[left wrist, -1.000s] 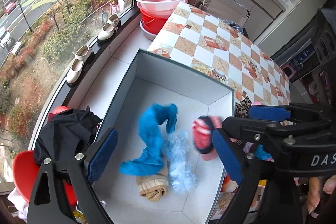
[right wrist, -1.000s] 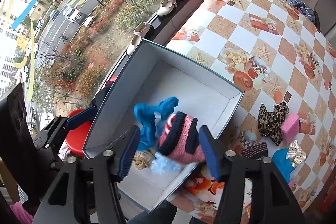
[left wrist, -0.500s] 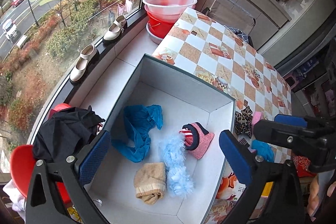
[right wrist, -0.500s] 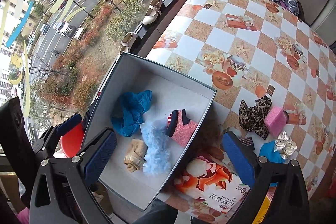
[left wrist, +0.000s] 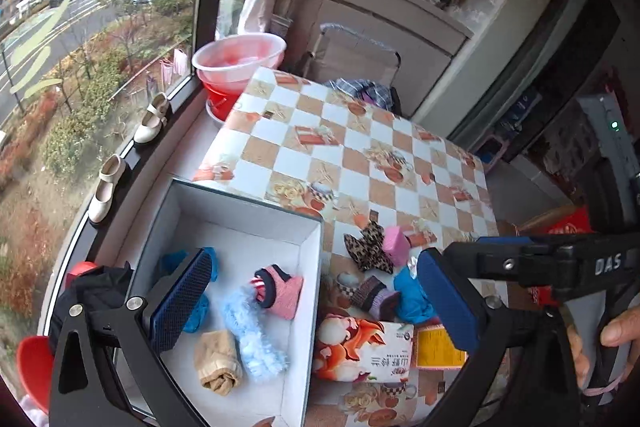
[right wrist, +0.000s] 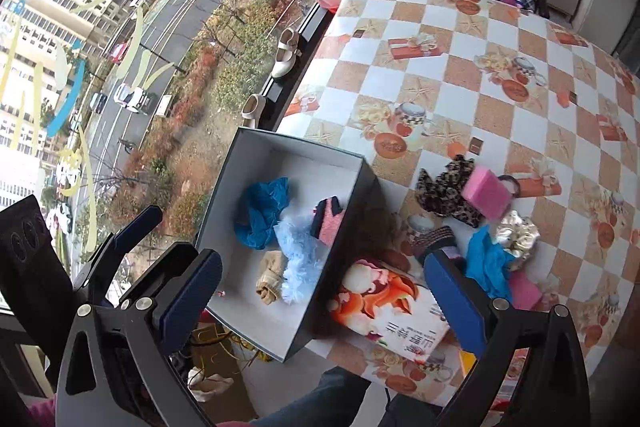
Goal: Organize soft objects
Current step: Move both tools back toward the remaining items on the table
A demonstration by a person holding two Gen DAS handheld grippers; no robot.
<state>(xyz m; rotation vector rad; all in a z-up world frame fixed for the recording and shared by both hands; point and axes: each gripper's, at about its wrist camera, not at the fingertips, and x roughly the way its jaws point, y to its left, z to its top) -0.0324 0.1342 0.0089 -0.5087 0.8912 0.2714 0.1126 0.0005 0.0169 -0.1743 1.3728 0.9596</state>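
Your left claw (left wrist: 316, 311) stands wide apart with nothing between its pads, and it hangs above the near corner of the box (left wrist: 240, 205). Below and between its fingers lie the pink striped sock (left wrist: 280, 289), the fluffy pale-blue piece (left wrist: 254, 335) and the beige roll (left wrist: 218, 355), all on the box floor; the blue cloth (left wrist: 196, 311) sits partly behind the claw's left pad.

Your right claw (right wrist: 320, 301) is also spread fully, empty, over the box's near right wall. Just ahead of its right finger, on the checkered surface (right wrist: 460, 39), lie the teal cloth (right wrist: 488, 263), the shiny scrunchie (right wrist: 516, 233), the leopard-print piece (right wrist: 444, 193) and the pink sponge (right wrist: 486, 191), which touches the leopard print. A purple striped sock (right wrist: 436, 239) rests just beyond that finger's tip. The printed packet (right wrist: 384, 303) lies between the pads, against the box wall.
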